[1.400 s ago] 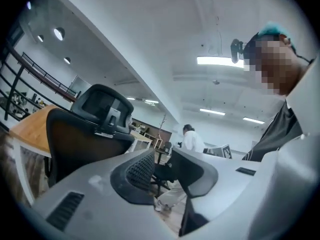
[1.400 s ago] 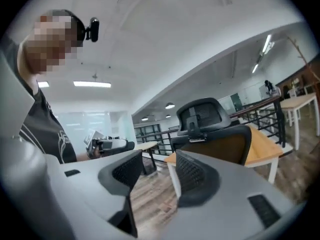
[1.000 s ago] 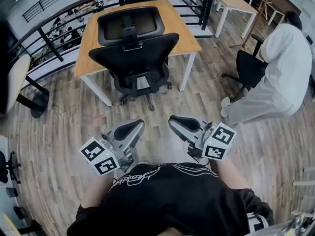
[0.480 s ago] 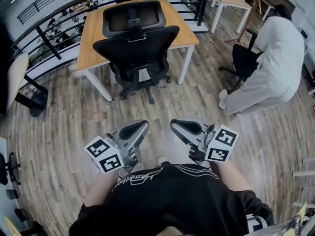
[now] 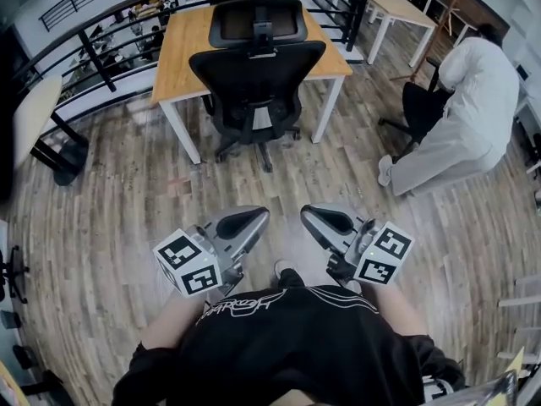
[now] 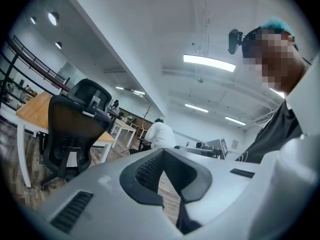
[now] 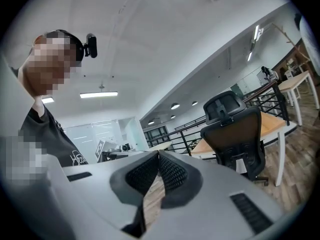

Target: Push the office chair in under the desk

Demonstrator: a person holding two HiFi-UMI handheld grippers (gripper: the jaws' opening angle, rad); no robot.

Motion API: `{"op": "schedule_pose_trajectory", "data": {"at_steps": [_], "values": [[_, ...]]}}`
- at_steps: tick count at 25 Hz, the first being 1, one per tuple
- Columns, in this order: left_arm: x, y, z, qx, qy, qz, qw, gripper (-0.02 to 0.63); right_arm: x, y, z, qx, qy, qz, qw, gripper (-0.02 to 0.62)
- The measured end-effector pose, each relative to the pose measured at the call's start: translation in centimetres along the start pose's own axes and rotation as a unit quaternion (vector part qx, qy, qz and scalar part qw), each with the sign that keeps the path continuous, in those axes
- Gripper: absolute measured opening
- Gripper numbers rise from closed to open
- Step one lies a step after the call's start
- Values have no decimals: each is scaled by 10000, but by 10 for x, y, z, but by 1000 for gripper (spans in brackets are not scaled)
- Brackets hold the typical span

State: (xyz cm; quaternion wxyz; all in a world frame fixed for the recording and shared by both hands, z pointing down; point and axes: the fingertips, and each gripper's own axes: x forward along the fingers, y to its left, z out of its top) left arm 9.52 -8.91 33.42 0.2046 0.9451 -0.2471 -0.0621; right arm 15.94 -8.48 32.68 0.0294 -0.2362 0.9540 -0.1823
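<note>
Chair: the black mesh-backed office chair with a headrest (image 5: 258, 70) stands with its back turned to you, between the two near legs of the table, and its wheeled base is on the floor.
Table: the light wooden table with white legs (image 5: 182, 41) stands just before the black metal railing (image 5: 84, 53).
Left claw: your left claw (image 5: 256, 216) is low in front of your chest, well apart from the chair. Its jaws are narrowed right down and meet at the tips, with nothing between them.
Right claw: your right claw (image 5: 309, 214) is beside the left one. Its jaws are closing, tip to tip, and it is empty.
Floor: grey-brown wooden planks (image 5: 127, 201) lie between you and the chair.
Bystander: a person in white clothes (image 5: 473, 108) is bent over at your right, near a second dark chair (image 5: 420, 112).
</note>
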Motion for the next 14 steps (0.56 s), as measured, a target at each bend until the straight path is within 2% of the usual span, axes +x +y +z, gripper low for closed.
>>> {"op": "schedule_pose_trajectory", "data": {"at_steps": [8,14], "values": [[-31,-39,5,-585,-217,-679,9957,8,-5,42,-6,-223,-62,-64,9997,41],[-44,-55,15,-463,-375,-747,9954,8,-11,60,0,-281,-168,-67,9994,41]]}}
